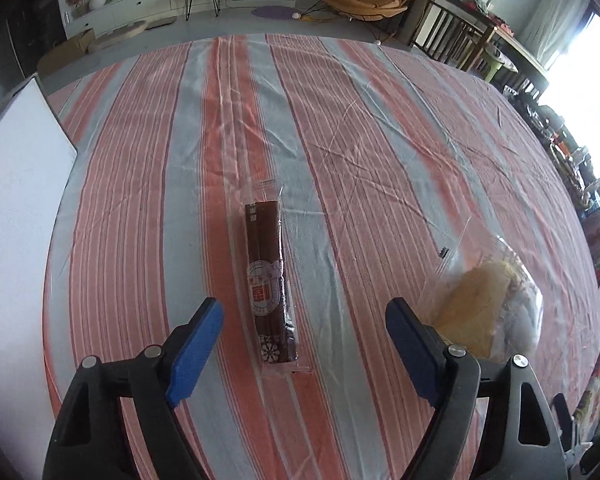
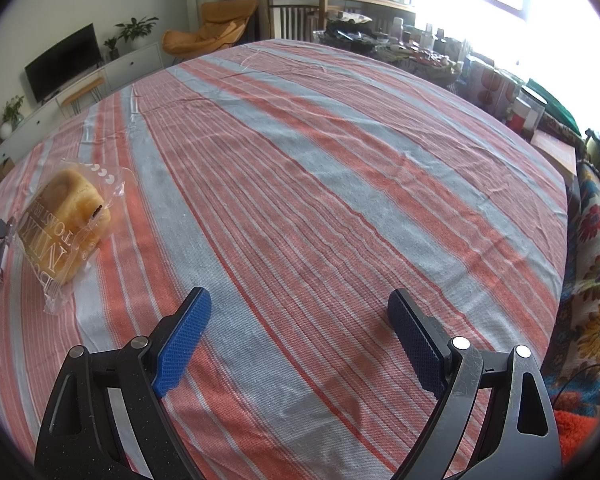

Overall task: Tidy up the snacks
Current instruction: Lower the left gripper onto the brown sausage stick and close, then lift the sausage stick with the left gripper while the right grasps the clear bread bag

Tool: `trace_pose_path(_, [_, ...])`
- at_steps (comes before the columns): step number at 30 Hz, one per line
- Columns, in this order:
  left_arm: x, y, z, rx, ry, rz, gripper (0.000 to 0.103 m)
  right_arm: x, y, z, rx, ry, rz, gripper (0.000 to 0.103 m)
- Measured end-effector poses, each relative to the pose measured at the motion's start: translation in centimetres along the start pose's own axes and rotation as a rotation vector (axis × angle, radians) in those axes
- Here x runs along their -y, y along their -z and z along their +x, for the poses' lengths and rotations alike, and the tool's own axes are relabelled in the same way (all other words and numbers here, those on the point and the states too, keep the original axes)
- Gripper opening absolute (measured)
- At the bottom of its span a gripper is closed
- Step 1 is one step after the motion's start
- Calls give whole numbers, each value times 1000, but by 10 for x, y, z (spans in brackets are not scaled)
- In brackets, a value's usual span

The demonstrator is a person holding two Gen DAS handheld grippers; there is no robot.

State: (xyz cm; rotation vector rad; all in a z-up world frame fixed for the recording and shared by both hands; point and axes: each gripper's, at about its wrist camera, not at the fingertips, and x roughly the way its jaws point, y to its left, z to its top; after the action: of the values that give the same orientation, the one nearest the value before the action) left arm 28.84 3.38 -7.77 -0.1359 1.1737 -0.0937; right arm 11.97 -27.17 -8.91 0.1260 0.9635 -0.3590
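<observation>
A long brown snack bar in clear wrap (image 1: pixel 269 280) lies lengthwise on the striped tablecloth, straight ahead of my left gripper (image 1: pixel 304 316), which is open and empty above its near end. A bagged milk toast bread (image 1: pixel 484 312) lies to the right, just beyond the left gripper's right finger. The same bread (image 2: pixel 66 228) shows at the far left in the right wrist view. My right gripper (image 2: pixel 300 320) is open and empty over bare cloth, well to the right of the bread.
A white board (image 1: pixel 16 216) stands along the table's left edge. The table's far edge (image 2: pixel 340 46) borders a cluttered side table with boxes and bottles (image 2: pixel 500 92). A floral sofa cover (image 2: pixel 596 264) lies to the right.
</observation>
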Motion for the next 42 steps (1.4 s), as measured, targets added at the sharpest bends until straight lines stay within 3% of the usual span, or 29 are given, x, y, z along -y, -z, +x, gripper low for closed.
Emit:
trace_pose_path(2, [0,1,6,-6,-23,18,81,0,0,0,0,0,0,92])
trace_pose_path(7, [-8,7,7,15,5,2,78,0,0,0,0,0,0,92])
trace_pose_path(14, [13,15,12,14,-90,161,81,0,0,0,0,0,0,92])
trace_pose_path(20, [12,15,13,14,-76,173,83,0,0,0,0,0,0,92])
trace_pose_path(21, [12,15,12,17,-74,178,77,0,0,0,0,0,0,92])
trace_pose_path(23, [11,15,8,33,-73,184,56,0,0,0,0,0,0,92])
trace_pose_path(25, [6,13,5,39,-74,168,23,0,0,0,0,0,0,92])
trace_pose_path(26, [4,12,5,39,-75,155,19,0,0,0,-1,0,0,92])
trace_pose_path(32, [-9,26,-4,65,-37,103,16,0,0,0,0,-1,0,92])
trace_pose_path(38, [-14,60,-31,105,38,58,16,0,0,0,2,-10,4,92])
trace_pose_path(40, [-15,74,-45,119,78,34,16,9,0,-5,21,-78,59,92])
trace_pose_path(42, [-16,86,-61,137,119,16,16,29,-2,-22,101,-256,186,91])
